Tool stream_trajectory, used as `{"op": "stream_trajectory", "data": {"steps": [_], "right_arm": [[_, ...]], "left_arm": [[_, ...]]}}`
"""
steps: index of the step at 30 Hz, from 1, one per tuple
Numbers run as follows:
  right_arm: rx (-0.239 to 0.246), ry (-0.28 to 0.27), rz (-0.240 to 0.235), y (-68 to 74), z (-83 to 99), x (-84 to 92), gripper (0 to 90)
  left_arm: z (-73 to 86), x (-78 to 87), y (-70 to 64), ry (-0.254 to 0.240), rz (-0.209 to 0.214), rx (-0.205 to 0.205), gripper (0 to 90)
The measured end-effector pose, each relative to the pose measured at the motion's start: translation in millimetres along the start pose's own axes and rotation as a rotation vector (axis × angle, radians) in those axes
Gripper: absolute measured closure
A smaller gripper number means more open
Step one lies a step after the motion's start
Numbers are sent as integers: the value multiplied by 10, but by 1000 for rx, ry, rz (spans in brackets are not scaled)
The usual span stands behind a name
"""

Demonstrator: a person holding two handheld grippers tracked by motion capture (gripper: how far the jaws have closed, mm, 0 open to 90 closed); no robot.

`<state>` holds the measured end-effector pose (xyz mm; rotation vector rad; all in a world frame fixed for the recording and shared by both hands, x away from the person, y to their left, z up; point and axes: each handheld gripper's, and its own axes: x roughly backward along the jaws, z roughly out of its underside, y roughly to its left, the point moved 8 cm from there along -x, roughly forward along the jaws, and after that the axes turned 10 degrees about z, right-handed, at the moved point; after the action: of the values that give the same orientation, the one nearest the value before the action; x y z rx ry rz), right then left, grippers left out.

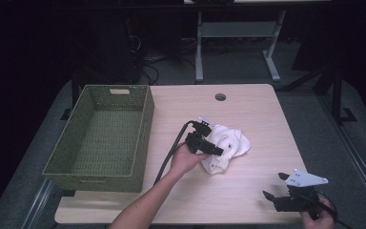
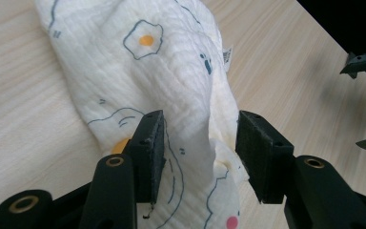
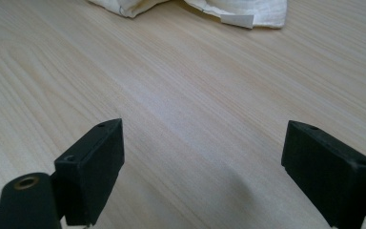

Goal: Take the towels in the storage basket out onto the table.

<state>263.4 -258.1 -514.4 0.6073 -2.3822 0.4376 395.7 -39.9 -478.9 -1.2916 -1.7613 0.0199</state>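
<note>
A crumpled white cloth printed with fried eggs lies near the middle of the wooden table. My left gripper reaches onto its left side from a hand. In the left gripper view a raised fold of the cloth stands between the parted jaws of the left gripper, with a gap beside the right-hand pad. My right gripper rests low at the table's front right, open over bare wood. In the right gripper view its jaws stand wide, and the cloth's edge lies far ahead.
A green woven basket stands on the table's left side with nothing in it. A round cable hole sits near the table's far edge. Desk legs and cables are on the dark floor beyond.
</note>
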Motion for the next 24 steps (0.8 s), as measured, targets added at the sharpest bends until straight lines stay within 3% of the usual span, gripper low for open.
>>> {"op": "stream_trajectory", "data": {"steps": [6,13,24], "right_arm": [[1,1,3,-6,6,-2,140],[-2,4,2,-12,9,-19,140],[-4,11,6,-13,30,-18,140]], "left_arm": [[41,89,-36,-42,21,-7,469],[127,111,-80,-19,-1,-48,400],[269,231,-139,-77,21,-60,359]]}}
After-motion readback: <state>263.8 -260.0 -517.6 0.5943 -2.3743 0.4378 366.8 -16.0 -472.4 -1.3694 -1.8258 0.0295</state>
